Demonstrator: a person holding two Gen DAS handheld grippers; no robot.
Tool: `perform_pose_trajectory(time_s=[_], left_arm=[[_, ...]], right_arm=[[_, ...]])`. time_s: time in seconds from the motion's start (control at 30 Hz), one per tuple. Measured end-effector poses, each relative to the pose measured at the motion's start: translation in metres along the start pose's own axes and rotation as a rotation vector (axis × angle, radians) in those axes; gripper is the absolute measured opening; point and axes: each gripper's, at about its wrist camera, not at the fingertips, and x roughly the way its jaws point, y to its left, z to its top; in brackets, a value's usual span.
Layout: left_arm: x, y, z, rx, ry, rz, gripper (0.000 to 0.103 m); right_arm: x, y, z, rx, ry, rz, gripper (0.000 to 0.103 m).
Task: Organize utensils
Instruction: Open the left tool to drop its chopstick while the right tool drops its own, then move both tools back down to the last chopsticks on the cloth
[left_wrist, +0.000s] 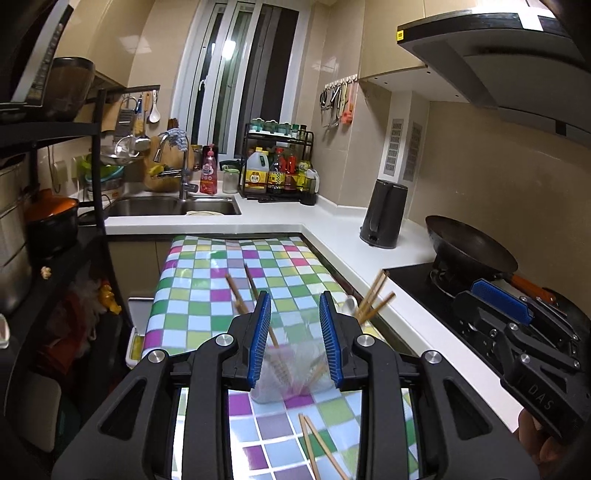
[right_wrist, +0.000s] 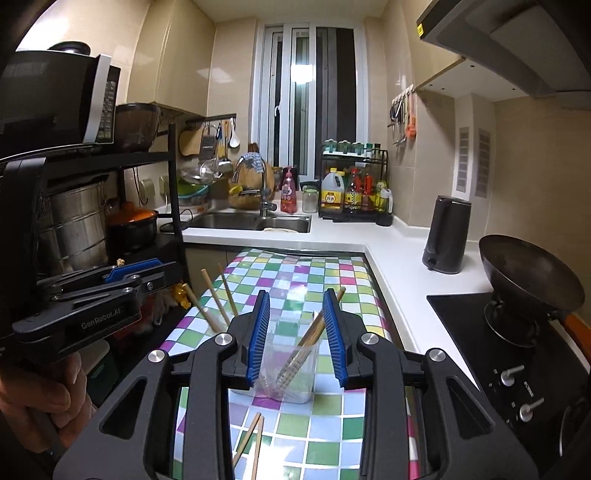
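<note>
A: From the left wrist camera, what does the left hand-held gripper (left_wrist: 295, 332) show?

B: Its blue pads stand parted with nothing pressed between them. Beyond the gap, a clear plastic cup (left_wrist: 291, 373) stands on the checkered desk (left_wrist: 207, 295), with chopsticks (left_wrist: 251, 291) leaning out of it. Another pair of chopsticks (left_wrist: 317, 446) lies flat on the desk, nearer the camera. The right hand-held gripper (left_wrist: 506, 306) is off to the right, over the stove edge.

A: And the right wrist camera?

B: The right one's jaws are parted too, gripping nothing. A clear cup (right_wrist: 284, 369) with chopsticks (right_wrist: 314, 336) in it sits between and beyond the pads. Loose chopsticks (right_wrist: 251, 439) lie on the desk in front. The left gripper is at the left, held in a hand (right_wrist: 40, 398).
</note>
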Motion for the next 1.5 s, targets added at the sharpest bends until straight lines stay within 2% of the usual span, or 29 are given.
perform_pose_trajectory(time_s=[0.27,0.5,0.77,0.9,1.13,1.27,1.5], left_arm=[[-0.026,-0.005,-0.058,-0.015,0.046,0.025,0.028],[-0.045,-0.005,-0.107,-0.037,0.083,0.092,0.028],[-0.055,0.003,-0.158,-0.070,0.118,0.140,0.028],[-0.042,0.010,-0.181,-0.087,0.187,0.168,0.028],[-0.024,0.009,-0.201,-0.085,0.247,0.164,0.028],[-0.023,0.010,-0.203,-0.096,0.255,0.161,0.028],[-0.020,0.010,-0.205,-0.107,0.263,0.153,0.028]], right_arm=[[-0.034,0.007,-0.047,0.033,0.026,-0.007,0.031],[-0.056,0.013,-0.088,0.068,0.058,-0.024,0.031],[-0.048,0.014,-0.144,0.103,0.160,-0.035,0.031],[-0.036,0.015,-0.174,0.105,0.234,-0.029,0.030],[-0.010,0.027,-0.217,0.088,0.355,-0.001,0.030],[0.002,0.039,-0.233,0.044,0.422,0.011,0.031],[0.004,0.046,-0.243,0.009,0.430,-0.008,0.029]])
